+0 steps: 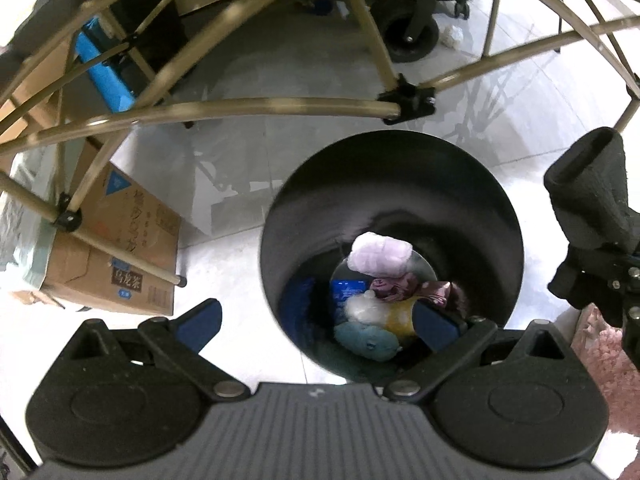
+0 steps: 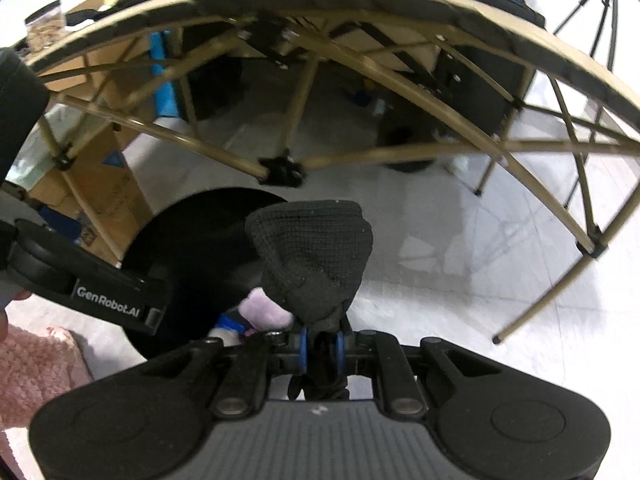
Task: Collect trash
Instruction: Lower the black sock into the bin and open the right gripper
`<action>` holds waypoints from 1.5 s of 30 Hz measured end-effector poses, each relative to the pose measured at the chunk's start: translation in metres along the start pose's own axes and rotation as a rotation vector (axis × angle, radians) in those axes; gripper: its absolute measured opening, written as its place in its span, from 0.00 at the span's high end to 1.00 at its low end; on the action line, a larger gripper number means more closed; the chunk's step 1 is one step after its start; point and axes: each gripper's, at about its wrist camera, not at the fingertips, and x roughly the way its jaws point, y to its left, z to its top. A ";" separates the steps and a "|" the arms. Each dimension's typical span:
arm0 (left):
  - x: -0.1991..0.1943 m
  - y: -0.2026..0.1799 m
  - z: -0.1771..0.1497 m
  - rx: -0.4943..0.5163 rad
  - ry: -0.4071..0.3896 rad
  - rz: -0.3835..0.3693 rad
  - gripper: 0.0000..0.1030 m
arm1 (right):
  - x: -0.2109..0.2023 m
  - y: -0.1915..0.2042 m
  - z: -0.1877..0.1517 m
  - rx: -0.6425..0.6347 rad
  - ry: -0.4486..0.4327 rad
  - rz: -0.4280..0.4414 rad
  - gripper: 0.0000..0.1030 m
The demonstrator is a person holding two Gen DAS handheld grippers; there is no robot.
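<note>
Right wrist view had the right gripper nearest, its blue-padded fingers pressed together on the bunched end of a black knit cloth, which stood up from the pinch and flopped forward. Just beyond and to the left sat the black bin, its mouth partly under the cloth. From the left wrist view the left gripper hung spread wide and empty above the bin, one finger outside the rim and the other over the opening. Down inside lay a pale purple wad, a blue packet, a teal bundle and other scraps. The cloth showed at the right, outside the rim. To do this step well, I judged the right hand had to carry the cloth leftward until it hung wholly over the opening before letting go, since a release at the rim could drape it on the edge or drop it on the floor. Farther off stood the table legs and a cardboard box.
</note>
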 end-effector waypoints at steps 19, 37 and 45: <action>-0.012 0.069 -0.030 -0.129 0.001 0.045 0.00 | 0.017 0.066 0.019 -0.181 0.012 0.115 0.88; 0.003 0.101 -0.054 -0.185 0.071 0.023 0.00 | 0.066 0.106 0.031 -0.261 0.134 0.171 0.88; 0.004 0.095 -0.058 -0.150 0.084 0.008 0.00 | 0.073 0.109 0.028 -0.269 0.159 0.175 0.88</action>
